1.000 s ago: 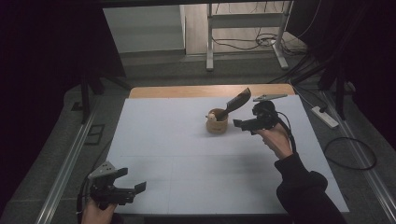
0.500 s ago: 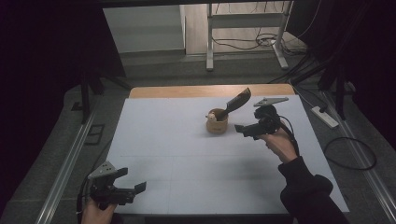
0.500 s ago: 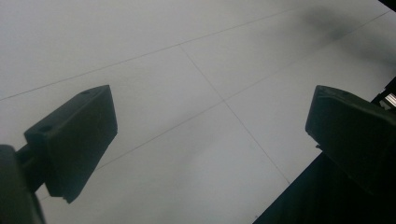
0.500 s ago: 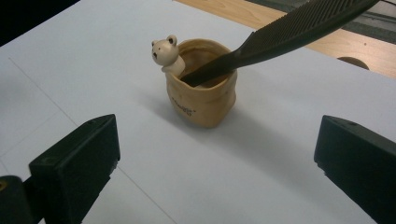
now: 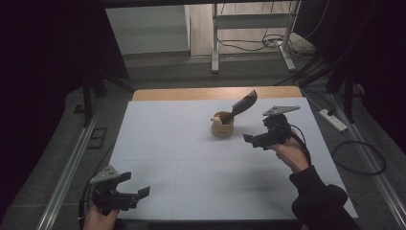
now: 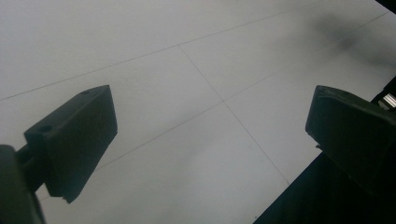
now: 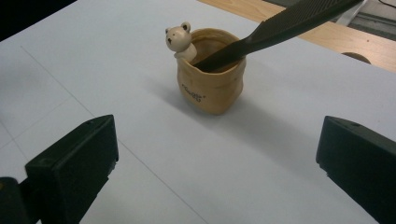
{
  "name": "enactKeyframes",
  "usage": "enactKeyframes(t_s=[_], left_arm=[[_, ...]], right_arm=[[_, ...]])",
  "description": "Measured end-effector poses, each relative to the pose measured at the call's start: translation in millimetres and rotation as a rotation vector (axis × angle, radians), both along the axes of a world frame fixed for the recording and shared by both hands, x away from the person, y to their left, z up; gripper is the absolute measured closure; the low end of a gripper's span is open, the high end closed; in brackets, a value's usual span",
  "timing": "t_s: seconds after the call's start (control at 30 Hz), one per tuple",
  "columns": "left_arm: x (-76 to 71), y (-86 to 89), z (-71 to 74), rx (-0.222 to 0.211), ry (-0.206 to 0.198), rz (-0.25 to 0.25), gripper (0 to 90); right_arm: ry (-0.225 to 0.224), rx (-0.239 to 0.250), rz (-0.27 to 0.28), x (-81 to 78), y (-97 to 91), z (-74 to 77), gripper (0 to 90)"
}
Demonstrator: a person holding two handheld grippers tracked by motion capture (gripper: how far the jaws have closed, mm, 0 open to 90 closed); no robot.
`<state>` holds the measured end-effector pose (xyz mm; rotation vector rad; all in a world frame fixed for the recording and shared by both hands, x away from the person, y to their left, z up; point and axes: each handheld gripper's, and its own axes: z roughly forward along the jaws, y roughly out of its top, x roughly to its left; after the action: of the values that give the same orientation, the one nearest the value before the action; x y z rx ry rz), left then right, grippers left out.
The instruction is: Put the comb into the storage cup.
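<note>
Now the right gripper (image 5: 250, 139), jaws apart, has backed away from the cup (image 5: 222, 125).

Glossy ceramic pot (image 7: 211, 79), matt table (image 7: 116, 56)

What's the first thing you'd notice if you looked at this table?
A little tan pot shaped like a sack, with a tiny bear peeking over its rim, stands toward the far side of the white table. A dark comb leans out of it. The right gripper hovers open just beside the pot, while the left gripper waits open at the near left corner.
</note>
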<state>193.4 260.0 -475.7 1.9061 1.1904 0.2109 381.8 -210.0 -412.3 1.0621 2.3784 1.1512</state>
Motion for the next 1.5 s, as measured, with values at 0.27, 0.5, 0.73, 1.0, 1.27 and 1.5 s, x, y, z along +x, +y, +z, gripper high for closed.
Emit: enactKeyframes(t_s=[0.27,0.5,0.73,1.0,1.27,1.5], left_arm=[[-0.2,0.2,0.0,-0.001,-0.001,0.001,2.6],[-0.3,0.5,0.0,-0.004,0.000,0.001,2.6],[-0.3,0.5,0.1,-0.004,-0.001,0.002,2.6],[-0.2,1.0,0.0,-0.010,-0.002,0.004,2.6],[-0.3,1.5,-0.1,-0.015,-0.001,0.004,2.6],[-0.2,1.5,-0.1,-0.017,0.000,0.005,2.6]], right_arm=[[0.000,-0.010,0.019,-11.2,-0.2,-0.4,0.0],[0.000,-0.010,0.028,-19.2,-2.8,-1.8,0.0],[0.002,-0.005,0.019,-27.6,-6.9,-5.1,0.0],[0.020,-0.014,0.034,-38.7,-11.6,-12.0,0.0],[0.014,-0.028,0.035,-51.8,-17.0,-14.6,0.0],[0.026,-0.026,0.037,-63.7,-25.4,-16.8,0.0]])
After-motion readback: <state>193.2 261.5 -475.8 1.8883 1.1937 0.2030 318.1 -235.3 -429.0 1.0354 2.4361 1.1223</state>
